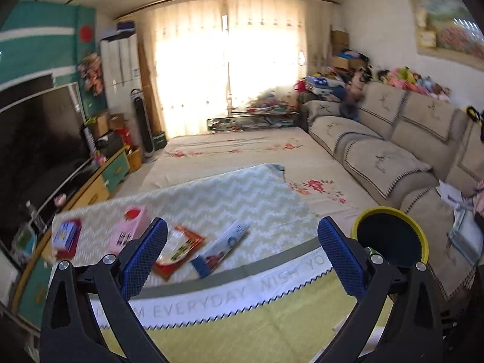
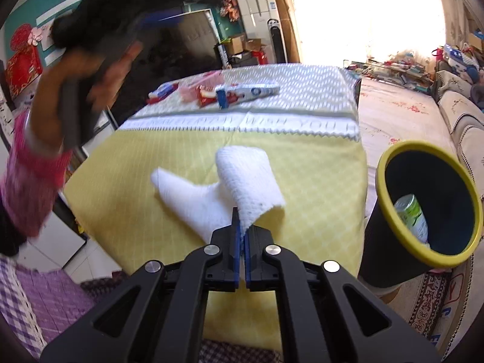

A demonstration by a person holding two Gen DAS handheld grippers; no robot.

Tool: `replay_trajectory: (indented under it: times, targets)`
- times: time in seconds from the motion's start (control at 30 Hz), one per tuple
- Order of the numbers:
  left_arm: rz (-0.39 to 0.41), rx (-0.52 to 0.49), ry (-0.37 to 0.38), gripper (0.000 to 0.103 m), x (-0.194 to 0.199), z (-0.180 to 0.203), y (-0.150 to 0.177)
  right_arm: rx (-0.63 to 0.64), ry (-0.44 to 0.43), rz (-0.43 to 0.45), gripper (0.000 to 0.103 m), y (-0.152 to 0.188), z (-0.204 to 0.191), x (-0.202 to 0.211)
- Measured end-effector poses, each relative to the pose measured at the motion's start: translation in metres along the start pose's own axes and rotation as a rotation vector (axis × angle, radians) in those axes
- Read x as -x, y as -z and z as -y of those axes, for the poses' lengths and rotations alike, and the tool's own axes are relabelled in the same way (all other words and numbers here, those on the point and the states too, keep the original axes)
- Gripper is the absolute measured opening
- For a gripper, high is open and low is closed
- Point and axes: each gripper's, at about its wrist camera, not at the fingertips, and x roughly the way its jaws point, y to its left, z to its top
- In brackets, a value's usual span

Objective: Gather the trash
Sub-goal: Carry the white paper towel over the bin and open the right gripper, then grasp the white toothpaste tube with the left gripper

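My right gripper [image 2: 242,220] is shut on the near edge of a white paper towel [image 2: 242,175], which drapes onto the yellow tablecloth [image 2: 317,157]. To its right on the floor stands a black bin with a yellow rim [image 2: 393,151], and a green can [image 2: 413,214] lies inside it. My left gripper [image 1: 242,227] is open wide and holds nothing. It hangs over the near part of the table, with the bin's rim [image 1: 390,211] at its right. Beyond it lie a toothpaste box [image 1: 220,249], a red wrapper [image 1: 178,251], a pink carton [image 1: 128,227] and a small blue and red pack [image 1: 65,237].
A beige sofa [image 1: 378,157] runs along the right wall and a TV [image 1: 39,139] stands on a low cabinet at the left. A patterned floor cover [image 1: 236,151] lies past the table. A person's hand in a pink sleeve [image 2: 33,175] carries the blurred left gripper.
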Motion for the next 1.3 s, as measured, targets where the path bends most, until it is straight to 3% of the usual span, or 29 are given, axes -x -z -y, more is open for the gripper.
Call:
replay_trajectory:
  times: [0.17,0.3,0.5,0.77,0.8,0.87,0.9,0.93,1.0,1.3]
  targets:
    - [0.002,0.198,-0.054,0.098,0.033,-0.062,0.052,-0.016,0.066,0.07,0.002,-0.033,0.012,0.016]
    - [0.005,0.288,-0.079,0.098,0.051,-0.083,0.086,-0.047,0.162,0.117,0.002,-0.059,0.037,0.033]
    - [0.003,0.279,-0.106,0.098,0.063,-0.081,0.104,-0.151,0.366,0.132,0.002,-0.082,0.106,0.051]
    - [-0.038,0.268,-0.086,0.098,0.051,-0.067,0.102,-0.291,0.547,0.068,0.002,-0.071,0.19,0.037]
    - [-0.045,0.269,-0.081,0.098,0.048,-0.065,0.103,-0.286,0.556,0.042,0.005,-0.069,0.197,0.028]
    - [-0.061,0.262,-0.068,0.098,0.041,-0.062,0.102,-0.284,0.574,0.017,0.019,-0.063,0.204,0.016]
    - [-0.069,0.256,-0.062,0.098,0.038,-0.06,0.101,-0.273,0.597,0.01,0.046,-0.061,0.204,0.011]
    - [-0.075,0.248,-0.056,0.098,0.034,-0.058,0.1,-0.256,0.622,0.011,0.06,-0.059,0.201,0.006]
    - [-0.082,0.226,-0.044,0.098,0.029,-0.055,0.096,-0.227,0.65,0.021,0.06,-0.057,0.192,0.003]
    - [-0.137,-0.013,0.112,0.098,-0.038,-0.038,0.05,-0.178,0.567,0.046,0.067,-0.06,0.152,-0.005]
